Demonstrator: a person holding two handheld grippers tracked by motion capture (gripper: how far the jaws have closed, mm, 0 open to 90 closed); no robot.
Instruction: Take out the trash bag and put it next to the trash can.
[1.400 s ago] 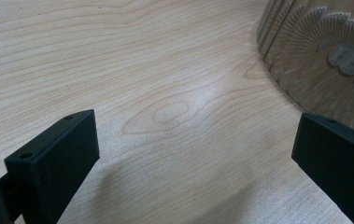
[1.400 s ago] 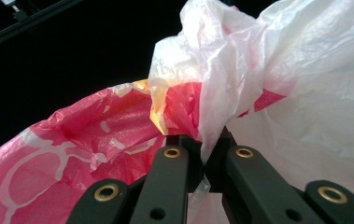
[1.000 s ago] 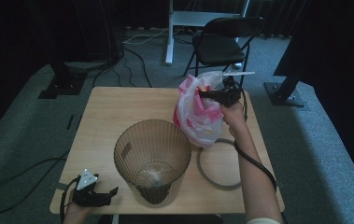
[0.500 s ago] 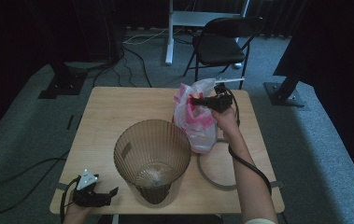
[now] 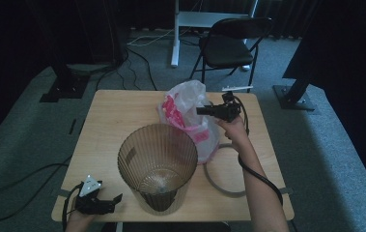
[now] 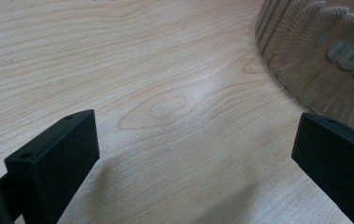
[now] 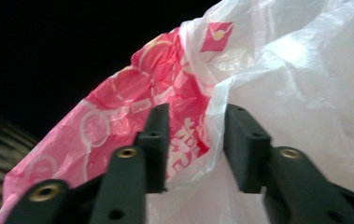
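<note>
A white and pink plastic bag (image 5: 190,113) stands slumped on the table, just behind and to the right of a ribbed translucent brown bin (image 5: 157,164). My right gripper (image 5: 201,110) is at the bag's upper right side, pointing left. Seen from the right gripper view, its jaws have just been opening: they stand apart (image 7: 195,116), with a loose fold of the bag (image 7: 305,70) between them and no pad pressing on it. My left gripper (image 5: 118,199) rests open at the table's front left corner. Its jaws (image 6: 193,154) are wide over bare wood beside the bin (image 6: 315,46).
A grey ring (image 5: 219,181) lies on the wooden table (image 5: 118,116) to the right of the bin, under my right forearm. A black folding chair (image 5: 233,41) stands behind the table's far edge. Cables run over the floor at the left.
My right gripper has sunk and shifted left with the bag, which now sits lower against the table and bin. Its jaws have parted. The left gripper has not moved.
</note>
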